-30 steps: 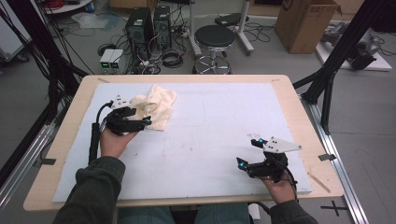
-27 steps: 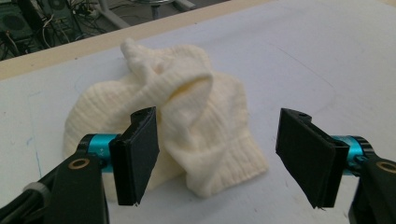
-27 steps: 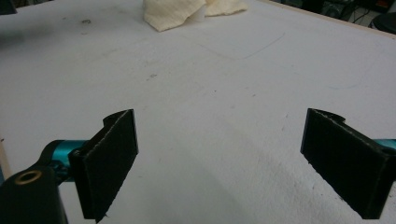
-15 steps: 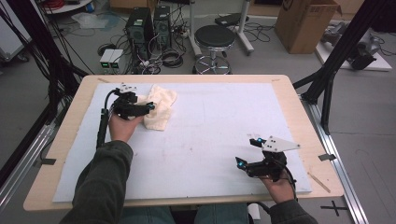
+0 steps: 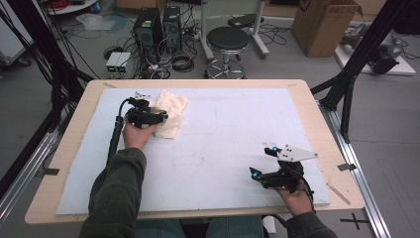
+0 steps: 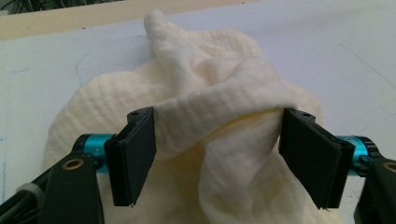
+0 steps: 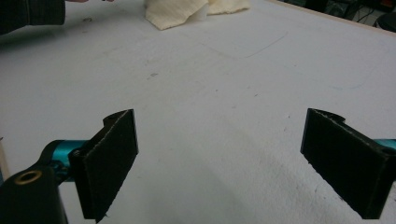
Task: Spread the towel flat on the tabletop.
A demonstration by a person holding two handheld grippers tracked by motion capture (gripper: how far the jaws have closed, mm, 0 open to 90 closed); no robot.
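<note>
1. A crumpled cream-coloured waffle-weave cloth [image 5: 168,115] lies bunched on the white foam mat [image 5: 233,129] covering the wooden bench [image 5: 74,129], near the far left corner of the mat.
2. In the left gripper view, the cloth [image 6: 210,140] shows rumpled folds, with one thick fold raised and running across between the fingers.
3. The left gripper [image 5: 157,118] sits at the near left edge of the cloth. Its black fingers [image 6: 135,158] are spread wide, one on each side of the raised fold and touching it; they are not yet pinching it.
4. The right gripper [image 5: 260,166] is at the near right of the mat, well apart from the cloth. Its fingers [image 7: 112,158] are spread wide and hold nothing.
</note>
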